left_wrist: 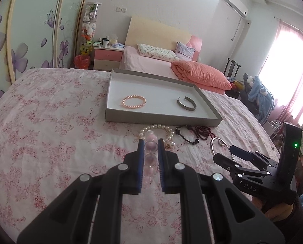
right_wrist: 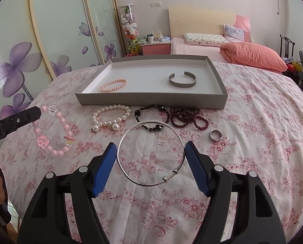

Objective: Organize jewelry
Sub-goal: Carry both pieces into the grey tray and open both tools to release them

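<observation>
A grey tray (right_wrist: 151, 101) (left_wrist: 161, 120) holds a pink pearl bracelet (right_wrist: 113, 85) (left_wrist: 134, 101) and a silver cuff (right_wrist: 182, 81) (left_wrist: 186, 103). My left gripper (left_wrist: 150, 143) is shut on a pink bead bracelet (left_wrist: 150, 156) with star and flower charms (right_wrist: 53, 131), which hangs from its tip above the cloth. My right gripper (right_wrist: 150, 150) is shut on a thin silver bangle (right_wrist: 150, 152) (left_wrist: 214, 145), held by its sides. On the cloth before the tray lie a white pearl bracelet (right_wrist: 110, 118), black beads (right_wrist: 151, 116), dark red beads (right_wrist: 187, 114) and a ring (right_wrist: 215, 135).
The table has a pink floral cloth (right_wrist: 253, 122). Behind it stand a bed with an orange quilt (right_wrist: 253, 55), a nightstand (right_wrist: 155, 47) and wardrobe doors with purple flowers (right_wrist: 19, 69). A bright window with pink curtains (left_wrist: 290, 71) is at the right.
</observation>
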A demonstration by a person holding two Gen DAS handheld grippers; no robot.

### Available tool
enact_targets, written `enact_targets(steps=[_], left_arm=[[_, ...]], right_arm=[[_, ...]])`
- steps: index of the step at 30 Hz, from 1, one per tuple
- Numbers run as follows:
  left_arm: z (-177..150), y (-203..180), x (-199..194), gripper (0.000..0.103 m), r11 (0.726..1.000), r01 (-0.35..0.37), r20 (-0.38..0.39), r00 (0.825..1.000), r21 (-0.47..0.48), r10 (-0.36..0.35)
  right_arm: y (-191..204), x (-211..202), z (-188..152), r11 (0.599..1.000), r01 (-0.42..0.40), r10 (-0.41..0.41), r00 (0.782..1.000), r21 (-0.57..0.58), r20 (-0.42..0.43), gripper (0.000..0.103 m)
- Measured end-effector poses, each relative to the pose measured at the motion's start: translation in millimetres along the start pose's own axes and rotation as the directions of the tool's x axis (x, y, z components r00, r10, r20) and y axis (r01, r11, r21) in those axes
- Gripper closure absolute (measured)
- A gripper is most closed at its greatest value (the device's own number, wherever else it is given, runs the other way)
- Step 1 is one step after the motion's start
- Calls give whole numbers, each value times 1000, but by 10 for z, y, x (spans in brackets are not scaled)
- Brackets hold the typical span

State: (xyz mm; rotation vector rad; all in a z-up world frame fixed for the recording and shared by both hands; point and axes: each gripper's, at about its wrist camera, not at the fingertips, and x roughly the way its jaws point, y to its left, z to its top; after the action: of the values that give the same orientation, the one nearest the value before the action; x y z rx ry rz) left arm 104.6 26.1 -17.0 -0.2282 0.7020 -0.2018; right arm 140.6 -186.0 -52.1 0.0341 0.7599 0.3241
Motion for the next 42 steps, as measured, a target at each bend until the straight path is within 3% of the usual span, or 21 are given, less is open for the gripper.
enact_targets(steps=[12,26,34,42], left_arm=[[197,-68,-115,89,1000,5,76,997,2,-5],[771,-291,30,89,997,-21,172,985,68,9],[1081,-308,371,89,996,-49,178,983,72,36],[1284,-212,824,89,994,-92,153,985,57,82]], right_arm=[[80,-154,256,999,24,-21,992,-21,124,33],[-9,-125,725,996,86,-77,961,-20,264,33],[-172,189,1015,992,122,-118,951,3,287,33],[-341,619,1161,990,136,-142,962,43,234,33]])
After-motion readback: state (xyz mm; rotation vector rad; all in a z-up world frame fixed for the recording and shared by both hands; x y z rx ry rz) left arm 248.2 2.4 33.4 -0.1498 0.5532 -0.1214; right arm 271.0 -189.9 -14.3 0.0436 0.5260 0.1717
